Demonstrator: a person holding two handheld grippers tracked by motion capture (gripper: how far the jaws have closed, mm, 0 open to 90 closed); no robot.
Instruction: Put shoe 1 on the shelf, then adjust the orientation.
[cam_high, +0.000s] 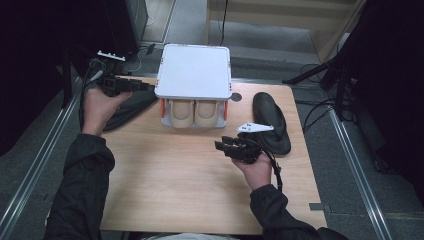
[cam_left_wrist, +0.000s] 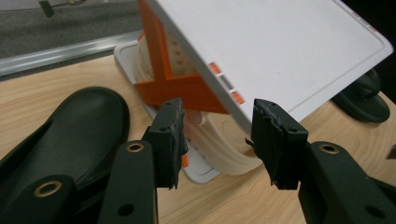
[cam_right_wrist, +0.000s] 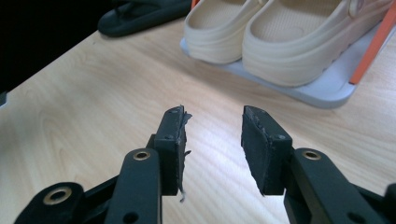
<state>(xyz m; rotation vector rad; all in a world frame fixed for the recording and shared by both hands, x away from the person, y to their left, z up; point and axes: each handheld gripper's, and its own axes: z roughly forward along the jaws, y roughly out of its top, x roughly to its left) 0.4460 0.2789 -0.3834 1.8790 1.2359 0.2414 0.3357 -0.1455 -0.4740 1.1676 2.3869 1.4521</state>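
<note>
- Looks like a shoe-tidying job: a little white rack (cam_high: 194, 70) with orange side struts sits at the far middle of the table (cam_high: 170, 185), and a pair of beige clogs (cam_high: 194, 114) is already parked on its bottom shelf, toes toward the person.
- Two black slippers aren't on the rack yet. One (cam_high: 271, 122) lies flat on the table just right of the rack, the other (cam_high: 131, 107) is off the rack's left side, partly under the left hand.
- Left gripper (cam_high: 142, 86) sits right beside the rack's left edge, jaws well apart, nothing between them. In the left gripper view it looks at the rack's side strut with the left slipper (cam_left_wrist: 70, 130) just below.
- Right gripper (cam_high: 225, 145) is out over bare wood in front of the rack, near the right slipper but not touching it. Jaws are also spread and hold nothing. There's a bit of frayed padding on one pad (cam_right_wrist: 180, 140).
- My guess: the clogs are done and it's the in-between bit before going for a slipper. Next move probably means swinging one gripper round to a slipper, pinching its edge or strap, and getting it onto the top shelf without bumping the rack.
- Surface is light wood, plain and tidy. Around it: grey floor, metal rails either side, cables and dark stands at the edges, pretty dim room.
</note>
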